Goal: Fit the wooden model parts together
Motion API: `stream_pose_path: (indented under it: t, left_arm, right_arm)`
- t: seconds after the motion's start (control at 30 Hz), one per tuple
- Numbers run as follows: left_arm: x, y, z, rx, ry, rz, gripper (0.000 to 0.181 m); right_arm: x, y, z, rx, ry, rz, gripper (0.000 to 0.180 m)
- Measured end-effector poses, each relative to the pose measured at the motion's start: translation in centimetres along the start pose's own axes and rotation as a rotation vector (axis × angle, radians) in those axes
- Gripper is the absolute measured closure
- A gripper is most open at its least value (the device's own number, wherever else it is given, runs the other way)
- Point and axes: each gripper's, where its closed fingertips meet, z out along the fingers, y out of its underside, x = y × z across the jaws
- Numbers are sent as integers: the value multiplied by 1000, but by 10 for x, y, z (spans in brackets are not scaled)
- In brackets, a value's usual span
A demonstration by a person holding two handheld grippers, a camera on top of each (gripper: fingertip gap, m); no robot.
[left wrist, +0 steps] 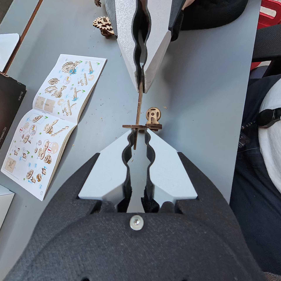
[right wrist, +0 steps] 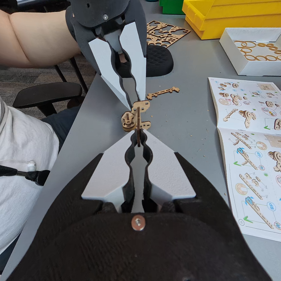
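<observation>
Booklet (right wrist: 249, 152) cut off (right edge)

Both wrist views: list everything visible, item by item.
wooden plate with wheel: one, pale, between the tools
thin strip: one, brown, crossing the plate
slotted bar: one, pale, loose on table
gear cluster: one, brown, on table
punched sheet: one, pale, behind black pad
black pad: one, on table
booklet: one, white, lying open
white box: one, holds wooden rings
yellow bins: stacked, behind white box
table: one, grey
left tool: at plate, grip unclear
right tool: shut on strip
</observation>
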Motion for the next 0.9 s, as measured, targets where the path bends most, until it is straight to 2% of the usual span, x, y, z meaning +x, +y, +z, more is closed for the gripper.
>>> stream_pose_path:
  t: [0.33,0.37,0.43,0.5,0.63,0.9]
  left_arm:
    - [1,-1,2,9,-10,96,171]
    - [-2,-1,0,15,-24,94,170]
    - [-8,0,-5,46,-25,34,154]
    - [-5,-4,-8,119,41,-56,144]
    - [2,-12,-5,230,121,-159,135]
    - [8,-17,7,325,194,-189,156]
  right_arm:
    - [0,-2,0,18,-32,-5,178]
    - [0,-2,0,14,-35,0,178]
    - [-5,-2,1,13,-57,2,178]
    - [-4,-1,1,13,-49,-6,178]
    - [-6,-1,0,20,-62,-23,178]
    - [-8,2,-1,23,-75,-64,177]
